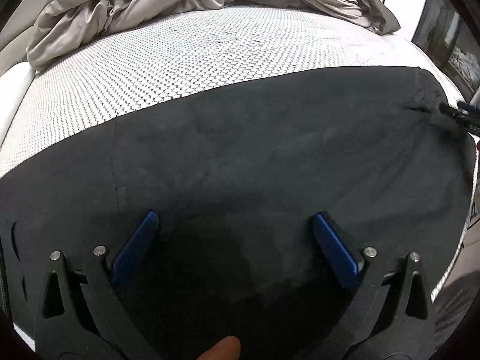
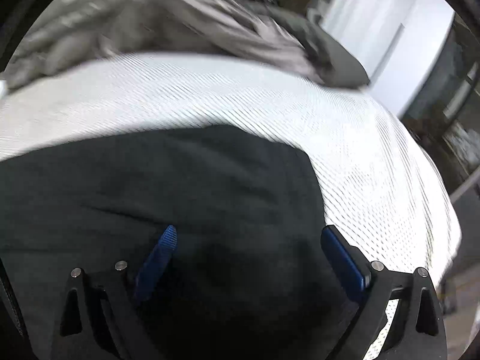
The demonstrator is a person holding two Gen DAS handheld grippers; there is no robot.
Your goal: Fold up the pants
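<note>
my left claw (image 1: 234, 222) and right claw (image 2: 249, 234) hover spread wide, gripping nothing, over the dark pants (image 1: 270, 150) lying flat across the near bed (image 1: 210, 48), ready, i judge, for folding.

The dark charcoal cloth pants (image 1: 270, 150) look matt and soft, faintly napped. The white bed mattress cover (image 1: 180, 69) is a knit fabric printed in small black hexagons. The crumpled beige cloth duvet (image 1: 120, 9) shows a slight sheen. The tongs' blue pads (image 1: 136, 250) look like ribbed plastic.
</note>
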